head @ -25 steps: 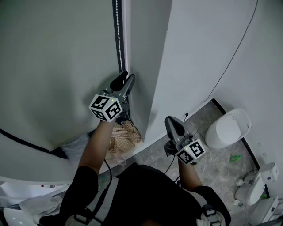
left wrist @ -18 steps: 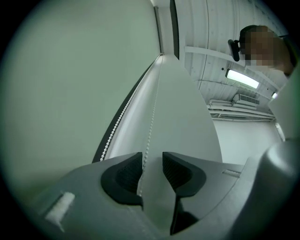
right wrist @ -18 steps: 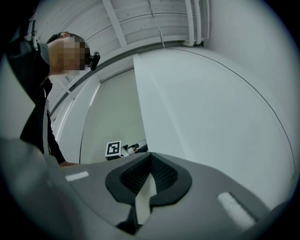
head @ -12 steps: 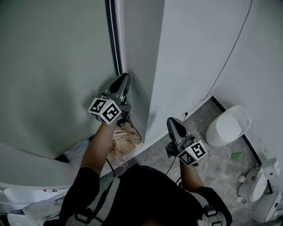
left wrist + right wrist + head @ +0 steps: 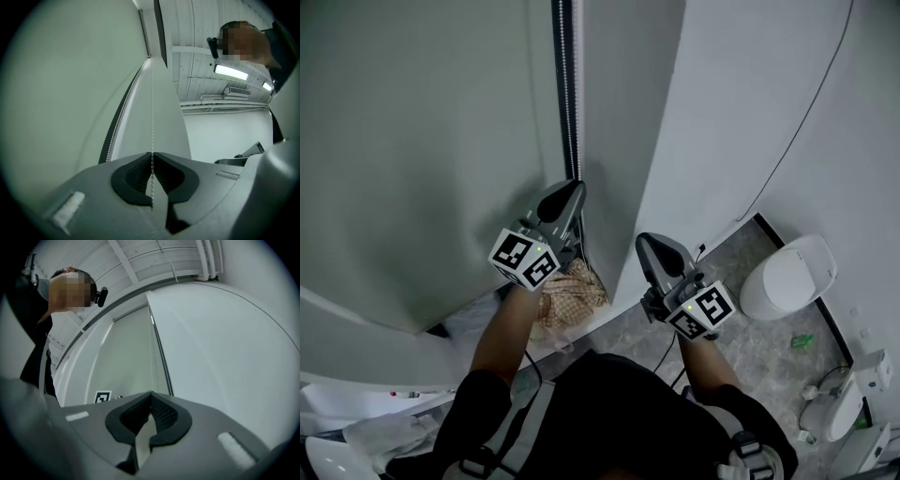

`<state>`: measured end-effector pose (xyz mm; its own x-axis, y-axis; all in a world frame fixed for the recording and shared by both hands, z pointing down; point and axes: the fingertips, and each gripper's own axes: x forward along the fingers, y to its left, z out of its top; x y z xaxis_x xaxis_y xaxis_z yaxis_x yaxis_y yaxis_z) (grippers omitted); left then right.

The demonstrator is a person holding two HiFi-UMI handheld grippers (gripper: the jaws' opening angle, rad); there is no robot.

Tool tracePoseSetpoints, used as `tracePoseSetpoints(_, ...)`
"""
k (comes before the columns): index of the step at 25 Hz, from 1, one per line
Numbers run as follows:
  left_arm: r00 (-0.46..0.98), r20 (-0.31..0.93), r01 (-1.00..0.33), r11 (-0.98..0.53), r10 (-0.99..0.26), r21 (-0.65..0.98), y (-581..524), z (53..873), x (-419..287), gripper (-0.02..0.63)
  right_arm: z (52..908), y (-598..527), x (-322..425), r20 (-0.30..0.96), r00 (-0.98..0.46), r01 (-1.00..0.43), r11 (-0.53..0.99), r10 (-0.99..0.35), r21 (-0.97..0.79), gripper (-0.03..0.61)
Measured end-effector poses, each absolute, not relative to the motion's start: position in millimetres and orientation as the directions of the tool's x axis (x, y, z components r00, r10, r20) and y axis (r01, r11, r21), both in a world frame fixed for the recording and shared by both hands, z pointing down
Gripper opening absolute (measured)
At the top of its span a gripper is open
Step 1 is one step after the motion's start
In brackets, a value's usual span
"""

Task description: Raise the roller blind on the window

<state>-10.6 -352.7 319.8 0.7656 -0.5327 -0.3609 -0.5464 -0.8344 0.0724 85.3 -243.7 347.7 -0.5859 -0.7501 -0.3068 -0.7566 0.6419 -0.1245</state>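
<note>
The pale green roller blind (image 5: 412, 141) fills the left of the head view. Its white bead chain (image 5: 563, 94) hangs along the dark window frame at the blind's right edge. My left gripper (image 5: 576, 187) has just been closing, with the bead chain (image 5: 152, 117) between its jaws. The chain runs straight up from the pinched pads, and the left gripper (image 5: 152, 154) is shut on it. My right gripper (image 5: 641, 240) hangs lower and to the right, beside the white wall corner, apart from the chain. In its own view the right gripper (image 5: 150, 393) is shut with nothing in it.
A white wall pillar (image 5: 712, 122) stands right of the window, with a thin cable (image 5: 806, 112) running down it. A checked cloth (image 5: 574, 289) lies on the floor below the chain. A white toilet (image 5: 787, 277) stands at the right on the tiled floor.
The left gripper's jaws stood open around the chain and have closed on it. The right gripper has risen and moved left, nearer the wall corner.
</note>
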Motion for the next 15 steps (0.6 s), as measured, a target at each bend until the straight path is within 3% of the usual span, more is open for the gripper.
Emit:
tracePoseSetpoints(4, 0.746, -0.361, -0.575, -0.814, -0.56, 0.074, -333.9, 318.1, -36.9, 0.015, 309.8, -258.0, 41.8, -0.341, -0.655, -0.704, 0.708, -0.675, -0.049, 0.009)
tracePoseSetpoints(10, 0.721, -0.377, -0.613, -0.789, -0.582, 0.047, -310.6, 313.3, -63.8, 0.015, 260.9, -286.3, -20.8, -0.355, -0.72, -0.638, 0.77, -0.597, -0.001, 0.101)
tracePoseSetpoints(15, 0.716, -0.388, -0.606, -0.793, -0.58, 0.068, -300.9, 315.6, -68.0, 0.015, 224.3, -307.6, -49.4, -0.371, -0.742, -0.607, 0.795, -0.559, 0.017, 0.118)
